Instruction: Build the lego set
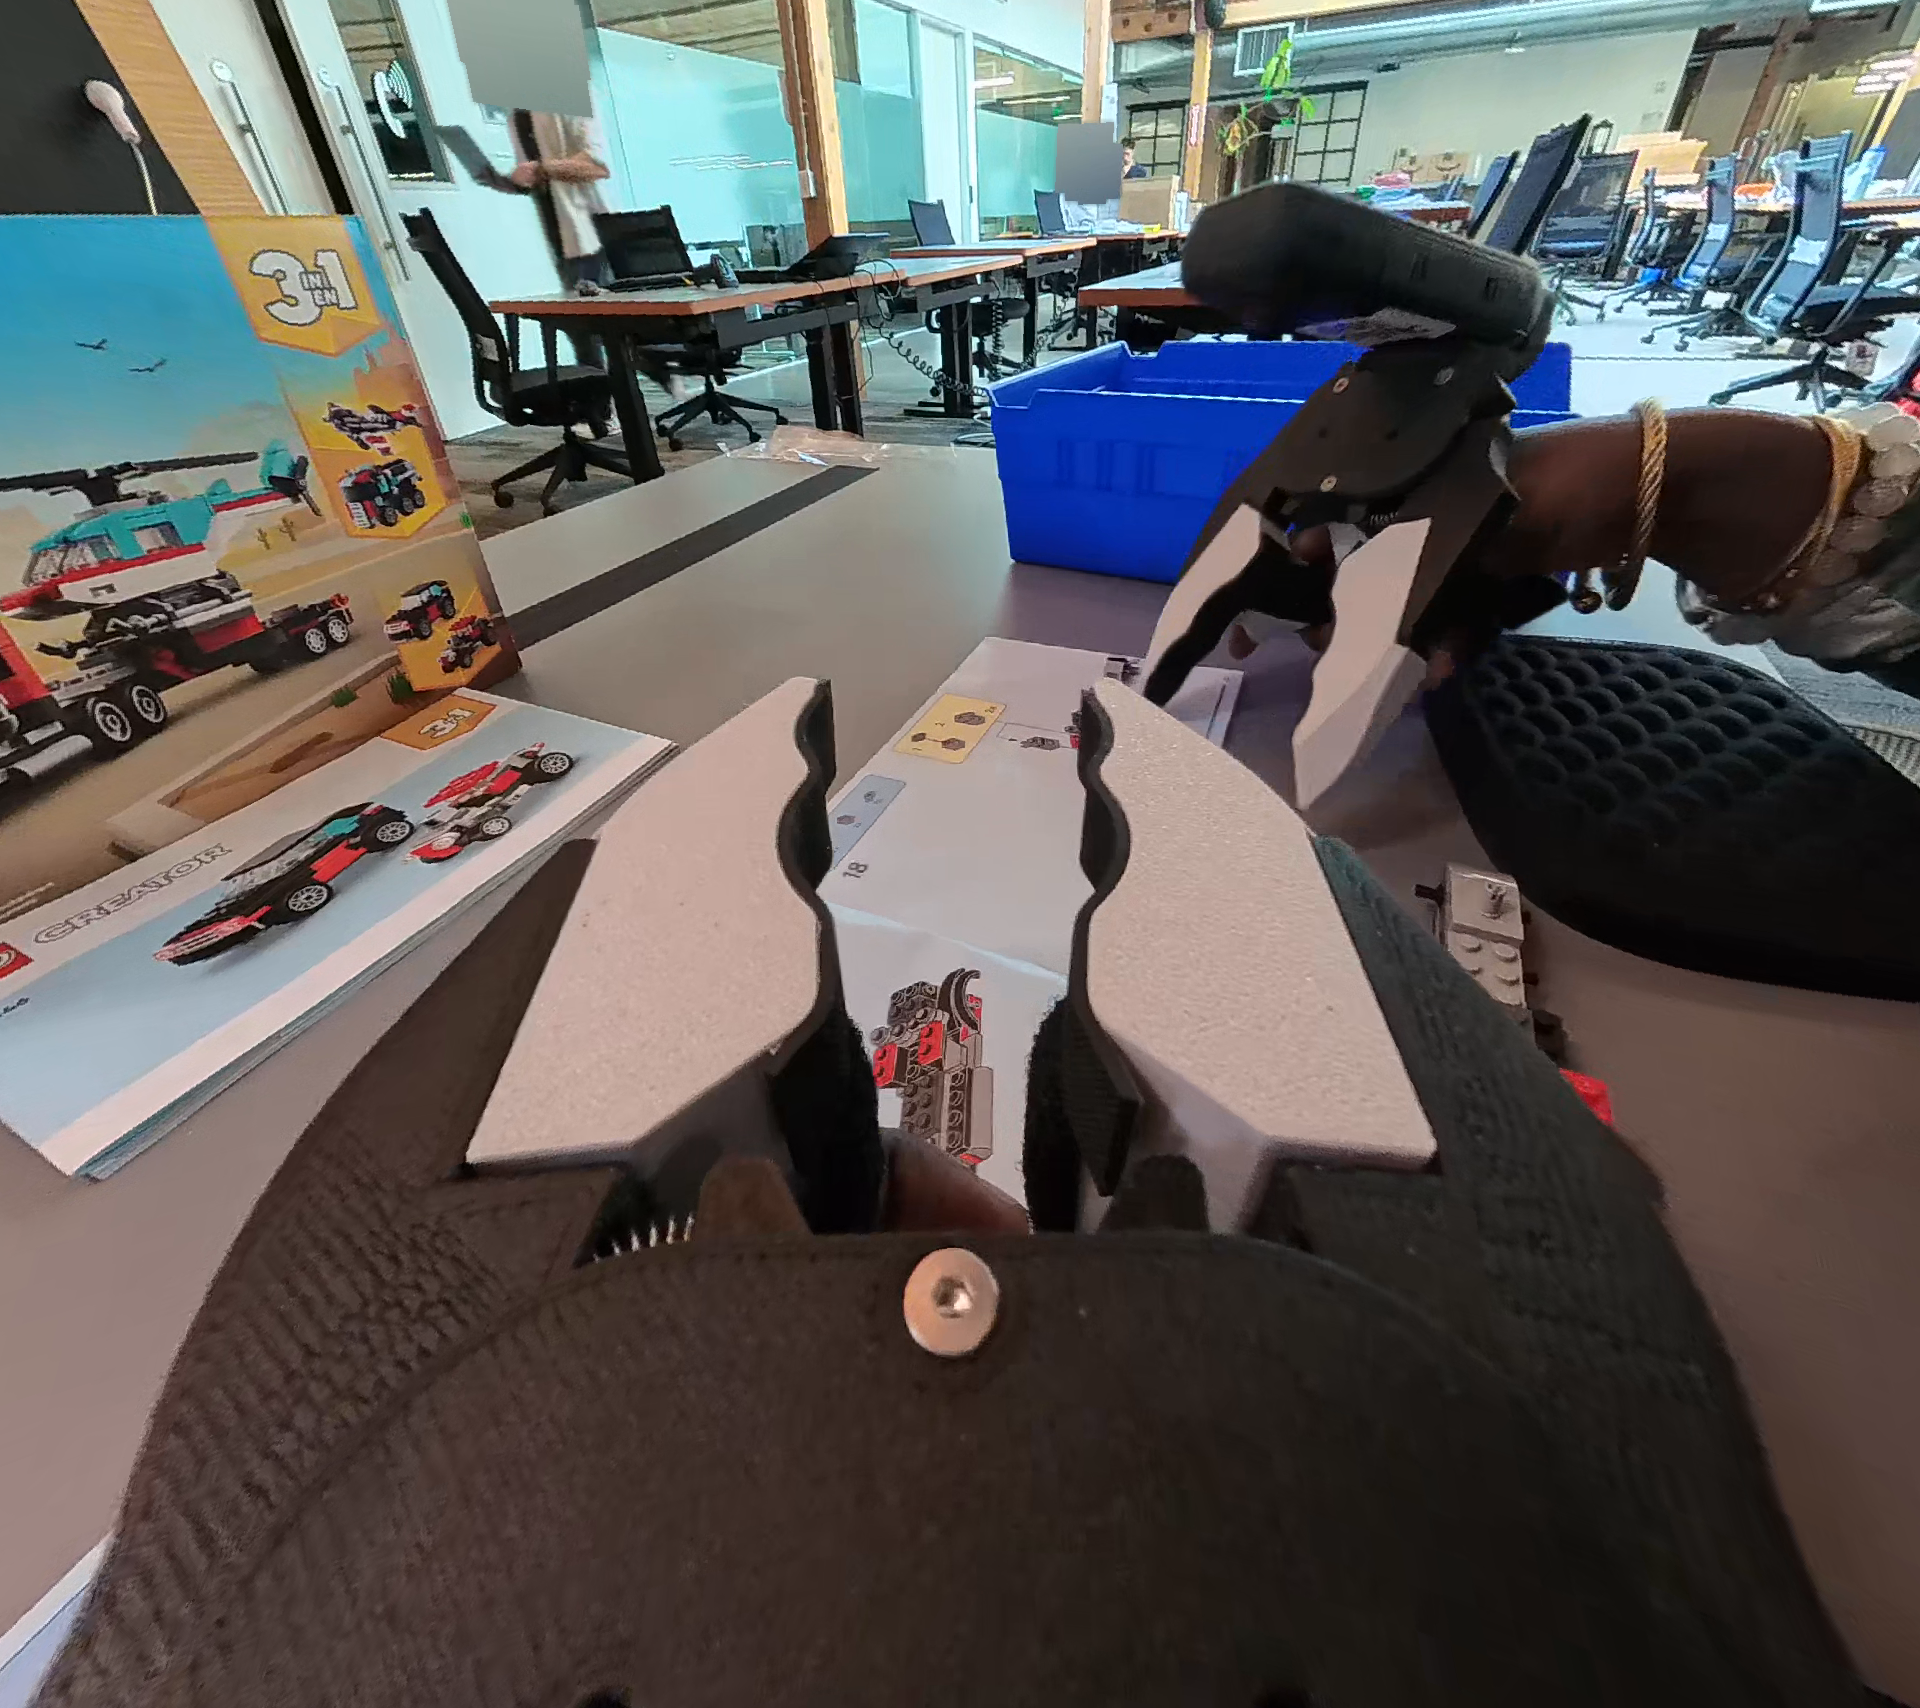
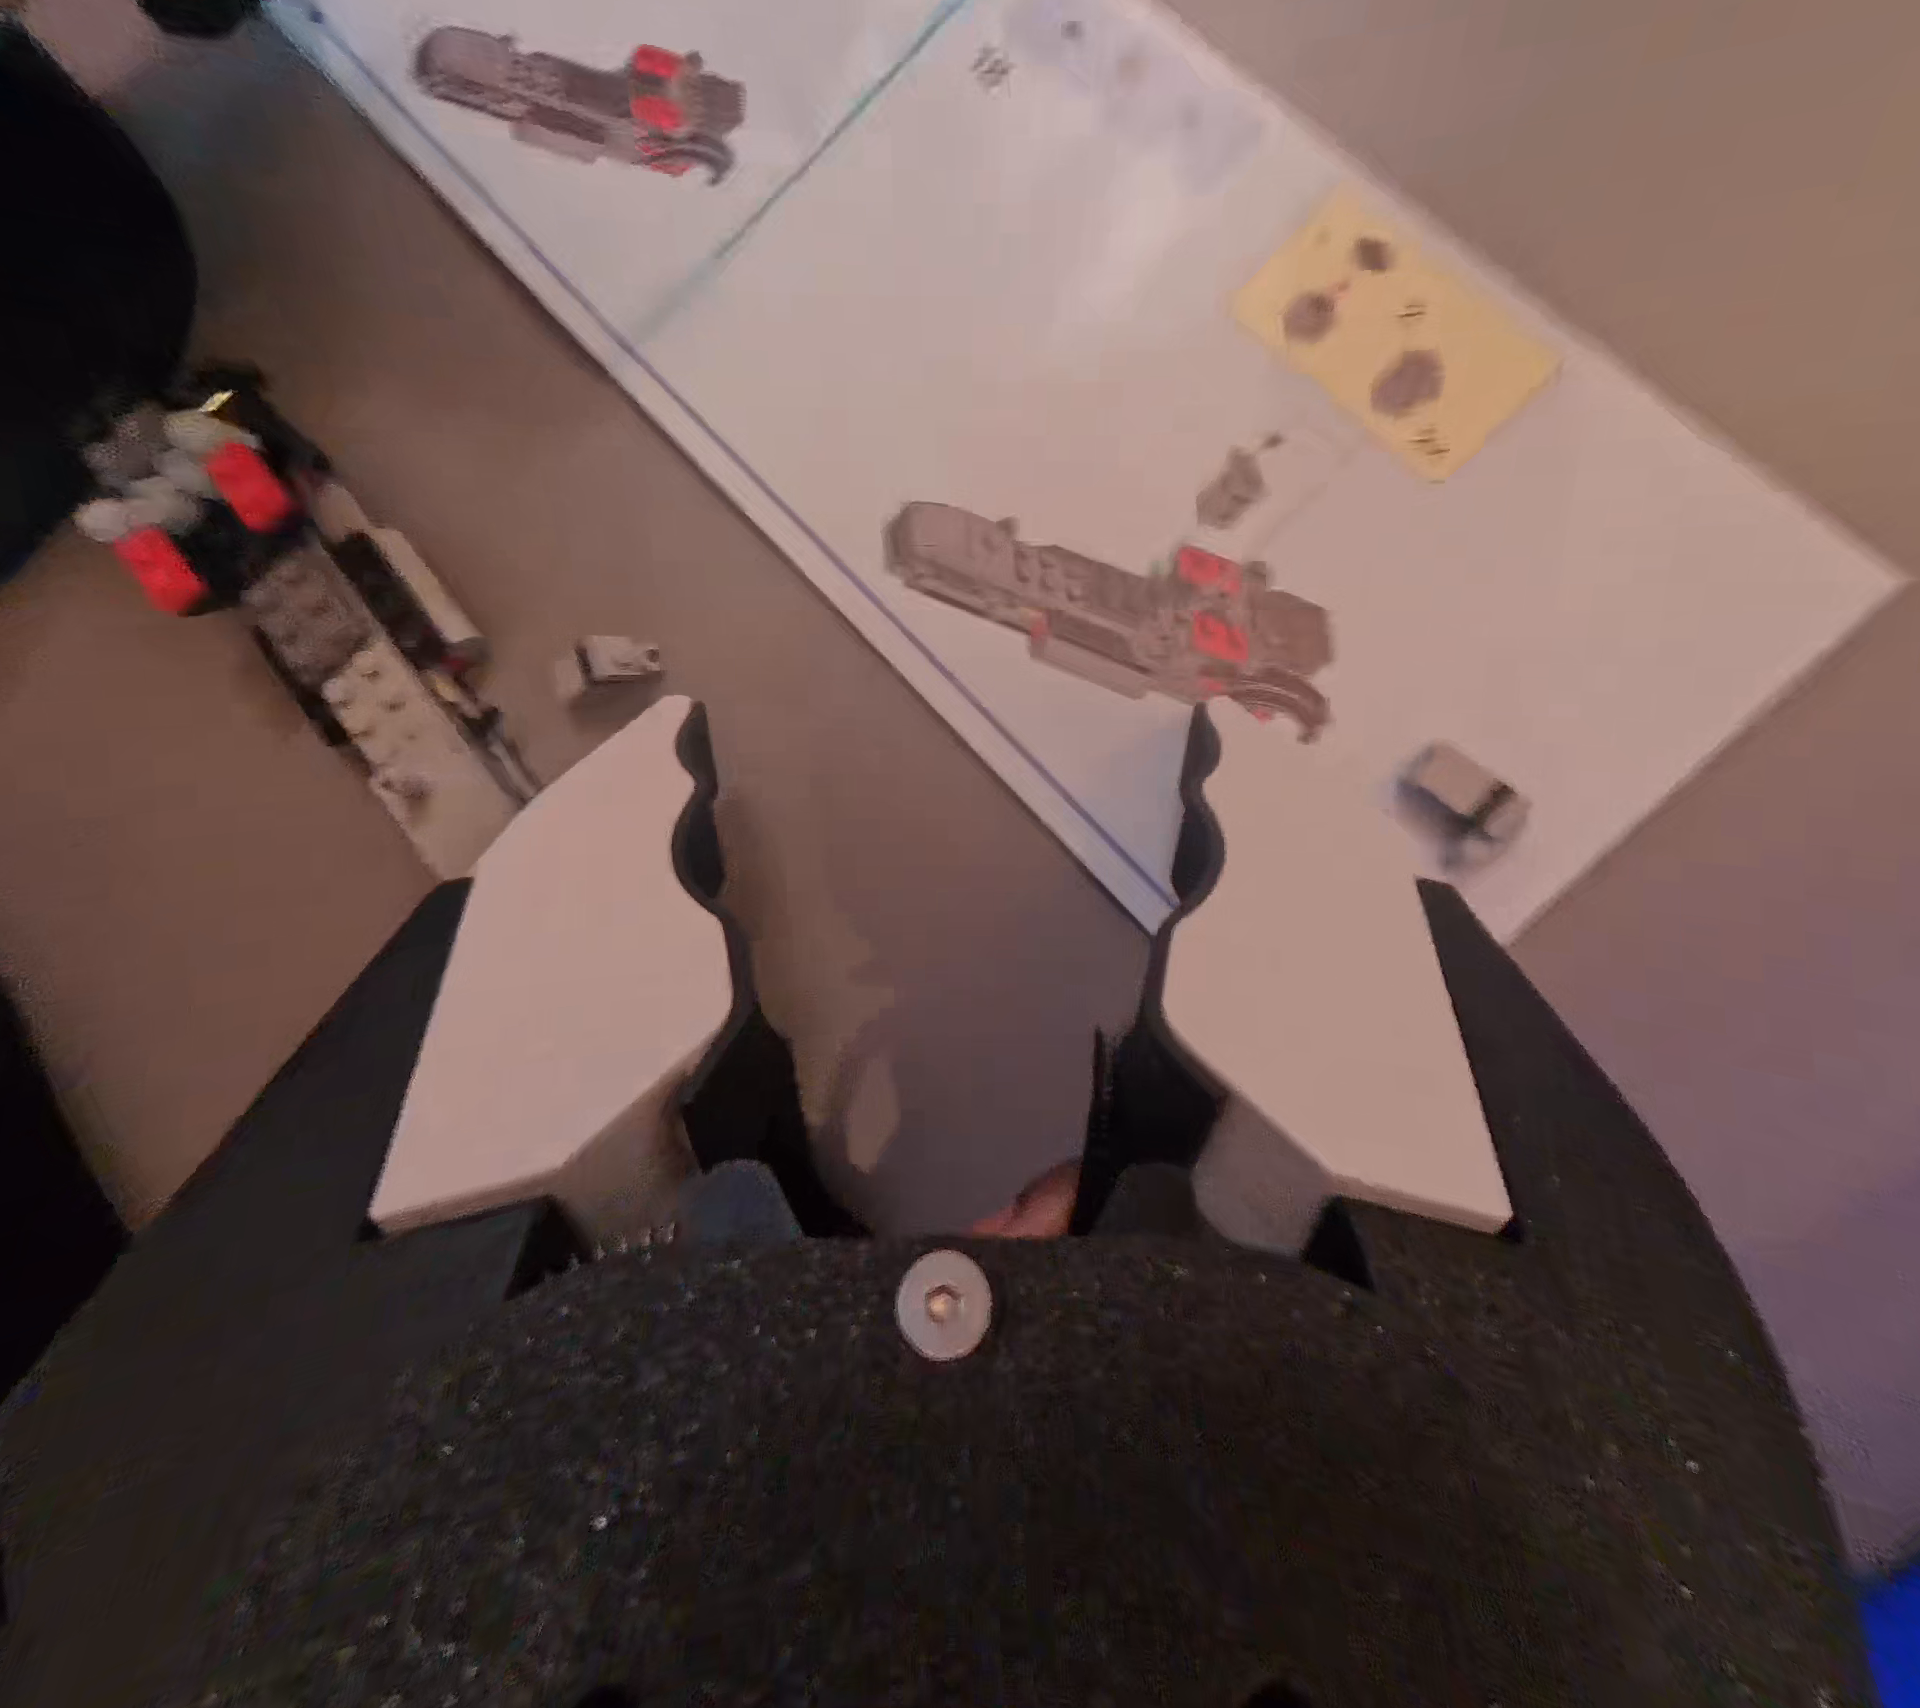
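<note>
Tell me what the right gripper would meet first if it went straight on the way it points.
Probably the bare table: the open right gripper looks down at it, with the open instruction booklet's edge just beyond. The loose grey piece lies off to the side. Depth is blurred.

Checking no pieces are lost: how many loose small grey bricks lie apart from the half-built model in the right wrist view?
2. One small grey brick lies on the bare table just right of the half-built model; the other sits on the open instruction booklet, near its lower corner. The hand-held grippers could hide more.
</note>
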{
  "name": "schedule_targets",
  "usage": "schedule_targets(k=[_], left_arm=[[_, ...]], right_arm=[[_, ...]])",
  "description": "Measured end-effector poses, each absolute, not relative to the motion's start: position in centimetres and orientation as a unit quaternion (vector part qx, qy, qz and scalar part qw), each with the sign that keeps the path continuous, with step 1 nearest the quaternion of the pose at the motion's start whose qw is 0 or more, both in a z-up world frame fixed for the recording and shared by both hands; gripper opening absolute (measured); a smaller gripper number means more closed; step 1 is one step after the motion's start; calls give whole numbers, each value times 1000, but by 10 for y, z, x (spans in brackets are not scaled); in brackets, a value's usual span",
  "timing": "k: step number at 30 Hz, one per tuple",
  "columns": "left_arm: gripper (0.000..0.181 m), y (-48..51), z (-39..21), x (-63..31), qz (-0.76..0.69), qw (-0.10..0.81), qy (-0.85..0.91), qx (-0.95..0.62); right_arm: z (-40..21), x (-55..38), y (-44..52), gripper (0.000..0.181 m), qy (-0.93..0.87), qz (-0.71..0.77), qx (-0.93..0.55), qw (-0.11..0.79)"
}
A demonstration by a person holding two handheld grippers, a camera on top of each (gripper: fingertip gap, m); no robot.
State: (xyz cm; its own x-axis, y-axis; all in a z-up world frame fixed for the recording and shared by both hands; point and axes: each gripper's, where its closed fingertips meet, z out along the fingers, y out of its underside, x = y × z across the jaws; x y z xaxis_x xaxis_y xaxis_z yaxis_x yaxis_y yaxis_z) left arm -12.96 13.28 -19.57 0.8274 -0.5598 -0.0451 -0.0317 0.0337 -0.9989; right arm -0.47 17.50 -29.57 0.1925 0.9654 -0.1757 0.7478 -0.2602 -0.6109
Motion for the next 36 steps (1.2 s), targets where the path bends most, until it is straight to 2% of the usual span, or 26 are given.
schedule_targets(k=[2,8,10,14,17,21,25,29,30,32,36], left_arm=[[45,133,-196,-129,-194,683,222,-668],[45,133,-196,-130,-192,684,221,-669],[44,133,-195,-131,-192,685,218,-669],[44,133,-194,-134,-193,687,212,-668],[43,133,-194,-132,-198,685,213,-668],[43,132,-197,-129,-201,677,220,-673],[43,132,-199,-127,-202,673,226,-675],[42,130,-201,-124,-240,657,220,-680],[42,129,-201,-122,-264,650,211,-681],[37,127,-196,-118,-327,639,183,-672],[29,131,-197,-106,-444,579,123,-673]], right_arm=[[-296,-13,169,92,-580,282,-740,191],[-295,-37,155,92,-607,306,-710,184],[-290,-39,152,82,-611,326,-699,180],[-264,-32,178,53,-565,358,-697,259],[-263,-11,207,28,-569,300,-700,309],[-282,1,225,26,-630,213,-685,297],[-295,-5,231,31,-665,210,-664,271],[-301,-11,227,12,-678,248,-642,258],[-299,-12,224,11,-683,255,-632,262],[-286,-19,219,12,-702,251,-591,309],[-234,-50,186,12,-736,214,-431,476]])
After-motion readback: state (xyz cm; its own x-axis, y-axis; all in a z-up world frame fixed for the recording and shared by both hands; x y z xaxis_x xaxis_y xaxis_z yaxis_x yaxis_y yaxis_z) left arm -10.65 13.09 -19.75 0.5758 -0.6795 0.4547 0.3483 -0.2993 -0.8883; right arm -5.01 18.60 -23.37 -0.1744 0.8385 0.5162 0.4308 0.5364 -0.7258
